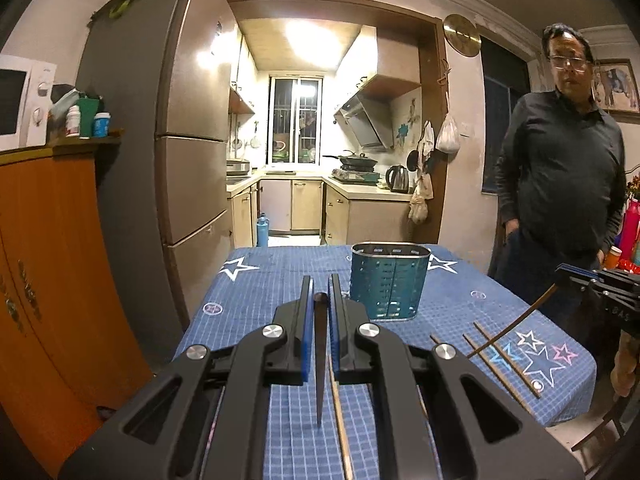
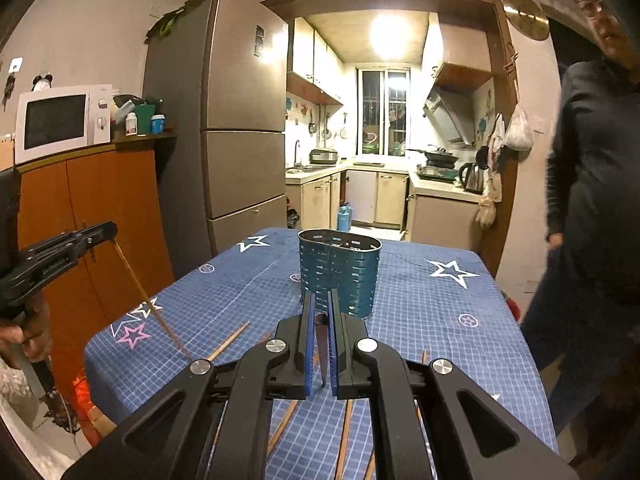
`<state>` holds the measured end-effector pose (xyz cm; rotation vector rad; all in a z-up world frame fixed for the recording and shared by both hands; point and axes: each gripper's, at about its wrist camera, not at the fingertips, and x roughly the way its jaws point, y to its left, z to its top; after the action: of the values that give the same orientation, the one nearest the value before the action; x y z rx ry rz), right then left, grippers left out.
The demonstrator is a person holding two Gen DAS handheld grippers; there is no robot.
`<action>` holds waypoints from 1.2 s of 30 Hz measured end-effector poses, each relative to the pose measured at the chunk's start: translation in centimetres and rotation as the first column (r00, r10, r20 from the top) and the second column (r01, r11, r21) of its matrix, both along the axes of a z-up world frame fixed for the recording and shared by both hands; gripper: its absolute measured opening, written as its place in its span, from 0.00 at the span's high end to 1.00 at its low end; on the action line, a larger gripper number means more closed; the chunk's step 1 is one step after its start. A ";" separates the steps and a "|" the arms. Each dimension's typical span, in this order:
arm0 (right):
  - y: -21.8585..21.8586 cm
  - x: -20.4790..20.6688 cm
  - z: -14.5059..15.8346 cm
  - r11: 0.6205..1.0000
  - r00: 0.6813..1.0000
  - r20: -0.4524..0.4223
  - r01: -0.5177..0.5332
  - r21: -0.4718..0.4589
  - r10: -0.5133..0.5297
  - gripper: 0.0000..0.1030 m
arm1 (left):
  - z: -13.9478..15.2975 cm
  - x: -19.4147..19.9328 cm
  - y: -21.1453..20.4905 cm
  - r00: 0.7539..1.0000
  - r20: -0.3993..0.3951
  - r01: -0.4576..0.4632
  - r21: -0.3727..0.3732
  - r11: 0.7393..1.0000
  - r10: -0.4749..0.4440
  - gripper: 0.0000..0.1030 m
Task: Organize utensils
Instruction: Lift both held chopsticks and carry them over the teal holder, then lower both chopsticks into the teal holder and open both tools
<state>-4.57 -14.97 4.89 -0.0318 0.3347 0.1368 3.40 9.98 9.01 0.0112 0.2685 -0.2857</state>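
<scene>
Grippers raised over table | left gripper pinching chopstick | right gripper pinching another chopstick

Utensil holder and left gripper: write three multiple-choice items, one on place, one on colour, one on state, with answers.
1. The utensil holder stands on:
A. the tablecloth
B. the orange cabinet
C. the kitchen counter

2. The holder's colour is:
A. red
B. teal blue
C. white

3. The left gripper is:
A. open and empty
B. shut on a chopstick
C. shut on a spoon

Answers: 1 A, its base rests on the checked cloth. 2 B, its perforated wall is teal blue. 3 B, a dark stick hangs between the closed jaws.
</scene>
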 end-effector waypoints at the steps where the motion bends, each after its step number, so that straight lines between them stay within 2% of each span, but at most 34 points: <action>1: -0.2 0.6 0.3 1.000 1.000 -0.005 -0.008 0.005 0.008 0.93 | 0.1 0.2 -0.2 1.000 -0.001 0.002 0.001 1.000 -0.002 0.95; 9: -1.3 3.2 2.6 0.997 0.998 -0.011 -0.061 0.039 0.062 0.93 | 1.7 3.0 -1.2 0.999 -0.037 0.026 -0.018 0.999 -0.027 0.95; 16: -2.0 5.1 5.4 0.994 0.995 0.000 -0.095 0.047 0.095 0.93 | 4.4 4.2 -2.8 0.998 -0.001 0.055 -0.018 0.998 -0.055 0.95; 26: -3.4 8.1 6.5 0.993 0.995 -0.018 -0.098 0.069 0.100 0.93 | 5.7 7.3 -6.3 0.994 -0.003 0.108 0.008 0.994 -0.108 0.95; 32: -3.9 10.9 9.4 0.995 0.996 0.004 -0.086 0.058 0.086 0.93 | 9.2 10.2 -8.2 0.990 0.039 0.136 -0.009 0.991 -0.136 0.95; 36: -4.0 12.9 11.9 0.997 0.997 0.027 -0.072 0.031 0.071 0.93 | 11.4 12.3 -10.2 0.985 0.083 0.153 0.009 0.988 -0.153 0.95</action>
<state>8.30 -18.96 16.76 -0.0137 0.3051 0.2128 15.67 -0.22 20.43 0.0463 0.1848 -0.4369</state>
